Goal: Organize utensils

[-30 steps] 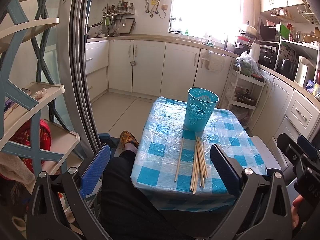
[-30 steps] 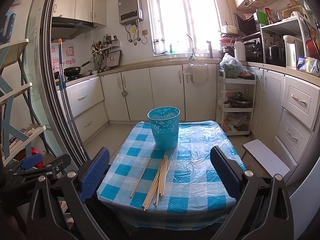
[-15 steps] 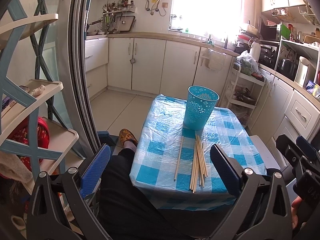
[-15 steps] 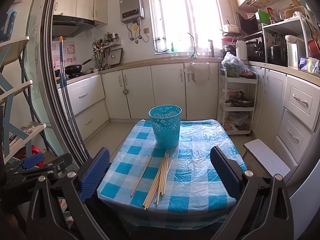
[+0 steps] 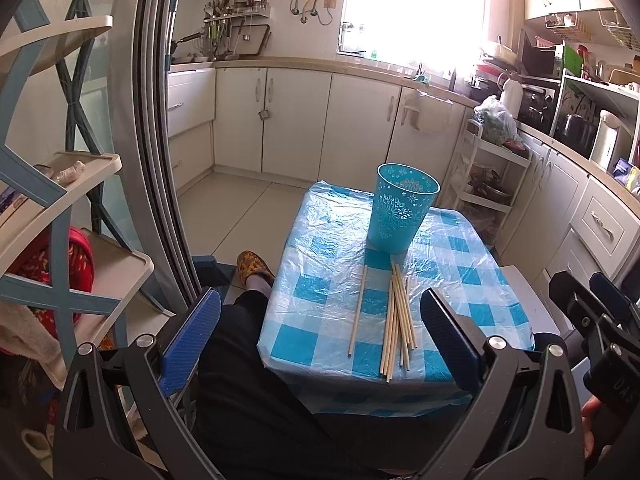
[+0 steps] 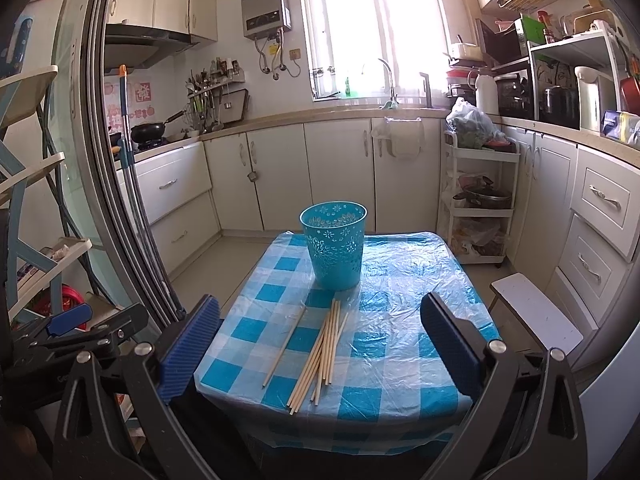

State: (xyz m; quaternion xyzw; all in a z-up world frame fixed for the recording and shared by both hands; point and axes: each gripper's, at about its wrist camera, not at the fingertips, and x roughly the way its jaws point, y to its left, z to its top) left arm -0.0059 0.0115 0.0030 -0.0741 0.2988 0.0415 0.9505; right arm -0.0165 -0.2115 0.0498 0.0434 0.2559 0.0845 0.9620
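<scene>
Clearly both grippers hang short of the table with nothing between their fingers; the left gripper has its jaws spread wide apart, blue pads facing each other, and the right gripper has its jaws just as wide. Between them, on the small table under a blue-and-white checked plastic cloth, lie the wooden chopsticks in a loose bundle, tips fanned toward the near edge, far ends close to the turquoise perforated bin; one single chopstick lies apart to the left of the bundle, roughly parallel to it. That bin stands upright near the far middle of the table, just beyond the sticks; whether they touch its base cannot be told. From the left wrist view the bundle sits between the two fingers in the picture, the lone stick to its left, the bin behind; the person's dark-trousered leg and a patterned slipper show beside the table's left edge, and the right gripper's body shows at the frame's right. A white stool stands right of the table.
</scene>
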